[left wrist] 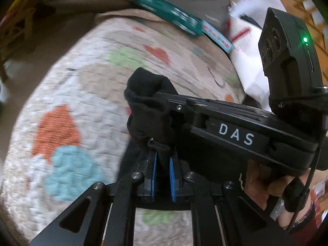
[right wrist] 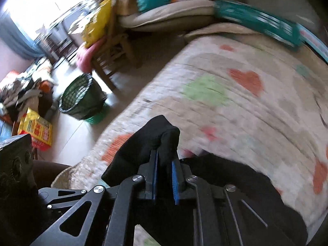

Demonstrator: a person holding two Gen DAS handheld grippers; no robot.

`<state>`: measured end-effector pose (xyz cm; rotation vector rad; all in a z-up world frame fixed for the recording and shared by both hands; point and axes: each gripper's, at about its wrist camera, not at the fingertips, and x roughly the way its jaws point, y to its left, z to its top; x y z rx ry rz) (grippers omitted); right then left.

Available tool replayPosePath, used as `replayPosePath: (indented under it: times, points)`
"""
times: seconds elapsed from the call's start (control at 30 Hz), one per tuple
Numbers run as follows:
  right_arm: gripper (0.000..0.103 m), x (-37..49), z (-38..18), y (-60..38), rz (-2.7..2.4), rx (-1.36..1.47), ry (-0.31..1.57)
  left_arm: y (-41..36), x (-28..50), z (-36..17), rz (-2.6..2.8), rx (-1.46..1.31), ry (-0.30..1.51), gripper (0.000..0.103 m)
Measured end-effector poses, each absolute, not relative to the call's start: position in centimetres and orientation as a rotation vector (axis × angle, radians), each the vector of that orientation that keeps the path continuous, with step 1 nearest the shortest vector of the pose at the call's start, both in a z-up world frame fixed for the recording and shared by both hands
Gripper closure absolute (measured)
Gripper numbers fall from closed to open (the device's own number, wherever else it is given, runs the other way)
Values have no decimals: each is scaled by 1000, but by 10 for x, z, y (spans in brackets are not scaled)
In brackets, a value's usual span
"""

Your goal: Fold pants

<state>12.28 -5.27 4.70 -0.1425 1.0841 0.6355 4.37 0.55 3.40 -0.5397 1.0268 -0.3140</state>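
The black pants (left wrist: 147,106) are held up over a quilted bed cover with coloured hearts (left wrist: 82,94). My left gripper (left wrist: 163,153) is shut on a bunched edge of the pants between its blue pads. The right gripper's body, marked DAS, crosses the left wrist view at the right and meets the same bunch of cloth. In the right wrist view my right gripper (right wrist: 165,155) is shut on a fold of the pants (right wrist: 147,143). More of the pants lie below it on the bed cover (right wrist: 235,106).
A teal and white box (left wrist: 174,16) and a white bag (left wrist: 252,61) lie at the bed's far side. On the floor stand a green basket (right wrist: 82,98), a wooden chair (right wrist: 110,61), a yellow and red pack (right wrist: 37,129) and a heap of clothes (right wrist: 24,90).
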Motion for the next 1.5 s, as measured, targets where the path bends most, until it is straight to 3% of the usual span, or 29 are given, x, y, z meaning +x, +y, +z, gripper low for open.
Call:
replayPosePath:
  times: [0.3,0.47,0.63,0.8,0.93,1.13,1.23,1.33,1.5]
  points:
    - [85,114,11,-202,325,43,1136,-91,42,-5,-411,-349,1161,87]
    - [75,100,27,-266,97,77,1047,-71,2,14,-504,-381,1138,68]
    - [75,81,60,-274,147,162,907,-37,-6,24,-417,-398,1100,64]
    - [75,75,56,-218,392,232,932,-8,4,7,-282,-460,1129,64]
    - [75,74,27,-168,347,27,1008,-11,12,-4,-241,-410,1130,64]
    - [80,86,-24,-183,242,-67,1155,-26,25,-22,-224,-337,1136,64]
    - [79,82,-9,-188,180,-81,1112,-25,23,-24,-241,-324,1110,65]
    - [75,82,20,-174,278,-87,1012,-26,19,-25,-248,-276,1082,75]
    - [75,112,32,-127,462,-33,1048,-24,16,-27,-254,-268,1048,79]
